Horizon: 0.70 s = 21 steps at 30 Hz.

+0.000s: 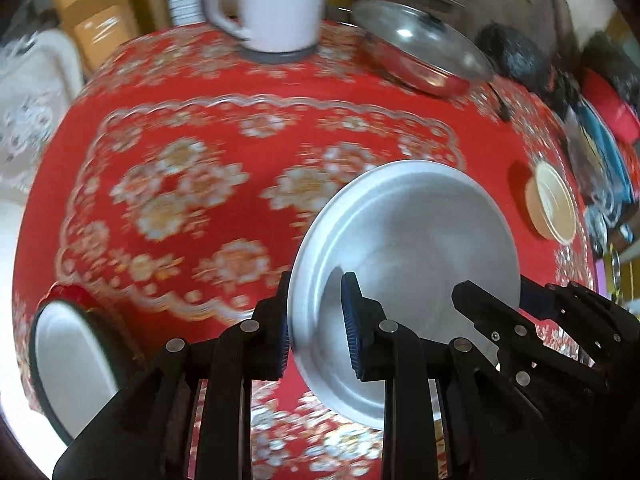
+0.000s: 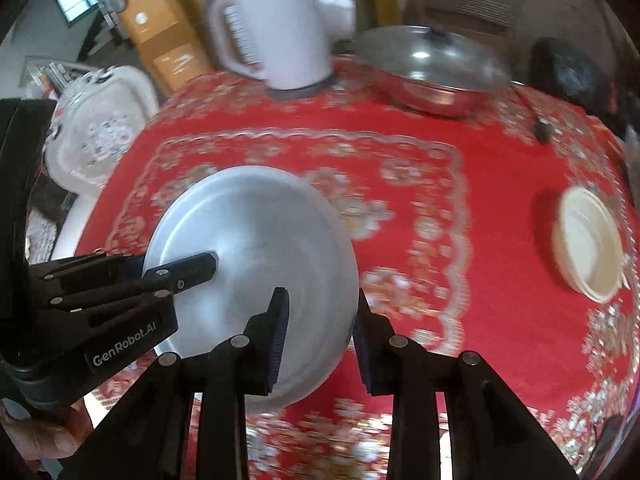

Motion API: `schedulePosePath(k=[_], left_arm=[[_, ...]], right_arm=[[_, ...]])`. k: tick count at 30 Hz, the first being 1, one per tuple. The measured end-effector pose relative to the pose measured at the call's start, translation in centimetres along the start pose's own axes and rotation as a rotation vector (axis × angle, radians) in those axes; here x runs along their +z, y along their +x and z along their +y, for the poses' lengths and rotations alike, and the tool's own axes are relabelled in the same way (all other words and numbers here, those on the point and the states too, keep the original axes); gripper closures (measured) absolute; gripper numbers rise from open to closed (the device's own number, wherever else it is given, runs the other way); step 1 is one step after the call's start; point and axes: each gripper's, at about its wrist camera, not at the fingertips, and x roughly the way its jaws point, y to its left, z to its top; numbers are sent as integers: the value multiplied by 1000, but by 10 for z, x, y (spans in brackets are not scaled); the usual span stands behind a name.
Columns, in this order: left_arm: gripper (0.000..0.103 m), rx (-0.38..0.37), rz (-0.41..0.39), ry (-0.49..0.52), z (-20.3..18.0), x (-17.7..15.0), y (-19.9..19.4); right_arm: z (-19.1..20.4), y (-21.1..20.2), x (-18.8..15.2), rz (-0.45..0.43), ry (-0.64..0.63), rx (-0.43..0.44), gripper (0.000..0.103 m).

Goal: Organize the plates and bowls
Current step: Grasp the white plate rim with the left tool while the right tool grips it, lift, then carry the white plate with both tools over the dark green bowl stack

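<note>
A silver metal plate (image 1: 408,232) hangs tilted above the red patterned tablecloth (image 1: 192,128), carried between both grippers. My left gripper (image 1: 316,324) is shut on its left rim, one blue pad inside the dish and one outside. My right gripper (image 2: 320,340) clamps the opposite rim of the same plate (image 2: 256,232). Each gripper shows in the other's view: the right gripper (image 1: 494,296) at the plate's far edge, the left gripper (image 2: 176,264) reaching in from the left. A cream bowl (image 2: 588,240) sits on the cloth at the right. A red bowl with a white inside (image 1: 72,360) stands at the lower left.
A white kettle (image 2: 276,28) stands at the back of the table beside a lidded steel pan (image 2: 432,68). A white lace-covered chair (image 2: 100,128) is off the table's left edge. Dark and colourful clutter (image 1: 600,128) lines the right edge. A hand (image 2: 40,440) grips the left tool.
</note>
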Motion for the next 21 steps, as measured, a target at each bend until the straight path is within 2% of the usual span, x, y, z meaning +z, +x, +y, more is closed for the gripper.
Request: schedulePosePath(k=[15, 21], left_arm=[[80, 108, -54, -281, 145, -42, -50], [80, 150, -76, -368, 188, -59, -70]], right_arm=[[142, 31, 20, 40, -308, 128, 71], [195, 37, 22, 47, -417, 182, 71]])
